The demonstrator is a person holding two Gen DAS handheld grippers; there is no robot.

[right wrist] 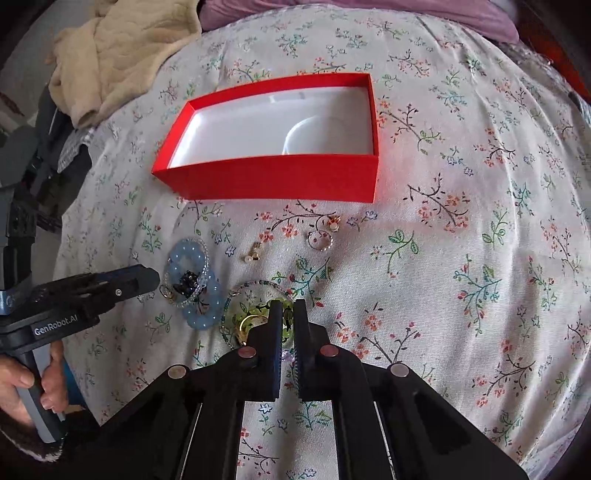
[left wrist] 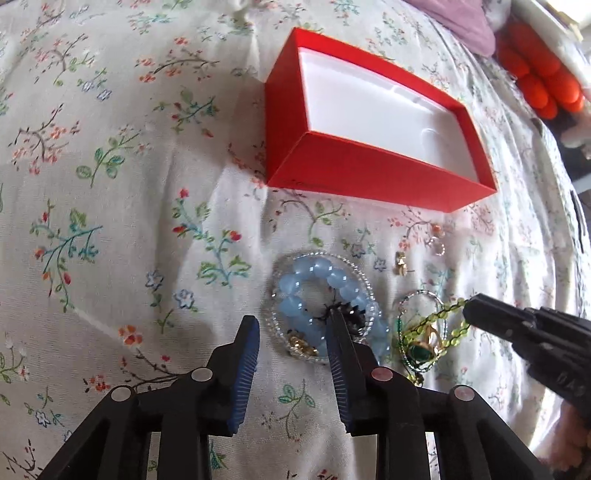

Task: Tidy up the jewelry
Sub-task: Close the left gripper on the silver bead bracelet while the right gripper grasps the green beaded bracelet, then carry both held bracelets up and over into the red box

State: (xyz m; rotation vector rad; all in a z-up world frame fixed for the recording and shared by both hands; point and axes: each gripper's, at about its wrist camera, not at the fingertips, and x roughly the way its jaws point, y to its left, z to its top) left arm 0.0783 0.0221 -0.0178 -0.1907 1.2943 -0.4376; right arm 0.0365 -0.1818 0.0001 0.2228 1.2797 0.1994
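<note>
An open red box (left wrist: 364,173) with a white inside lies on the flowered bedspread; it also shows in the right wrist view (right wrist: 273,177). A blue bead bracelet (left wrist: 295,284) with a clear bead ring and a dark charm lies in front of it (right wrist: 184,258). My left gripper (left wrist: 291,325) is open, its right finger resting over the bracelet. My right gripper (right wrist: 287,308) is shut on a green bead string (left wrist: 448,310) in a pile with a green-stone gold ring (left wrist: 421,350). Small earrings (right wrist: 253,254) and a thin ring (right wrist: 319,240) lie nearby.
A beige blanket (right wrist: 110,55) lies at the bed's far left, and purple cloth (right wrist: 332,11) at the back. An orange object (left wrist: 535,81) sits beyond the bed's right edge. A hand (right wrist: 26,384) holds the left gripper's handle.
</note>
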